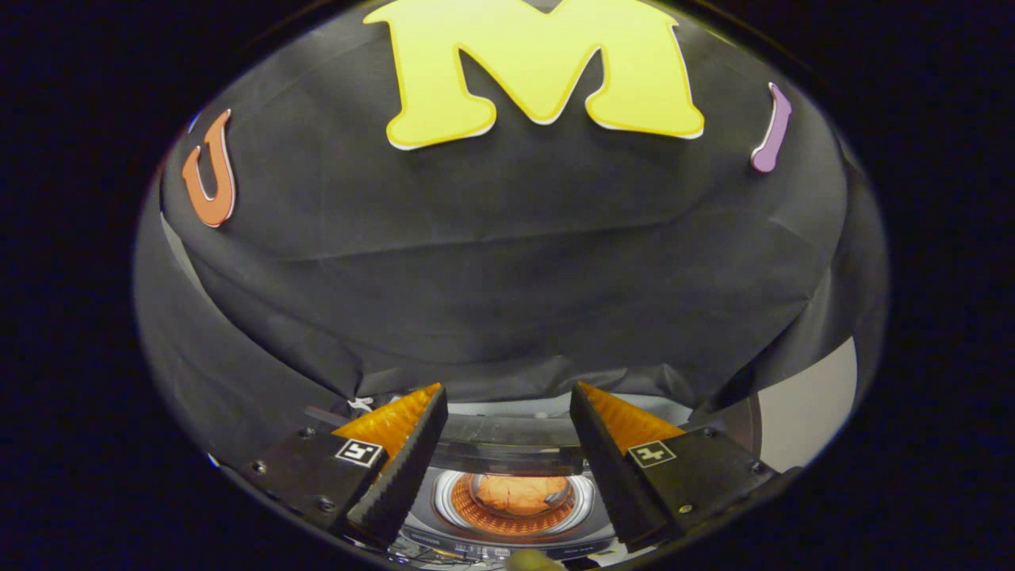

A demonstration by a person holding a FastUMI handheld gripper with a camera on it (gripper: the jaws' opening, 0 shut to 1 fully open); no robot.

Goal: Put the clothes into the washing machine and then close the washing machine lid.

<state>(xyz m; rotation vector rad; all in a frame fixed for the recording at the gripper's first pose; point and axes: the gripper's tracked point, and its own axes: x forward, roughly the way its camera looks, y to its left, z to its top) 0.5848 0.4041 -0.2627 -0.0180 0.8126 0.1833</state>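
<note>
Tongs: the tongs (507, 432) are spread wide with nothing between them, held up high and aimed mostly at the booth wall.
Washer: the washer (514, 539) sits low, between and below the fingers, seen from above with its round drum mouth open.
Clothes: an orange bundle, likely the clothes (523, 492), lies inside the drum; I cannot tell whether any other garment waits outside.
Lid: a dark, glossy panel (507, 448) stands just behind the drum mouth, probably the raised lid; not yet closed.
Handling: the cloth looks soft, light and limp, so it would bunch and drape; pinch a thick fold. The lid looks stiff, smooth and possibly slippery; its free front edge seems the best place to push or hook.
Surface: what the washer stands on is hidden.
Room: black cloth (507, 277) wraps the booth, with a pale wall strip (809, 404) beyond the right finger.
</note>
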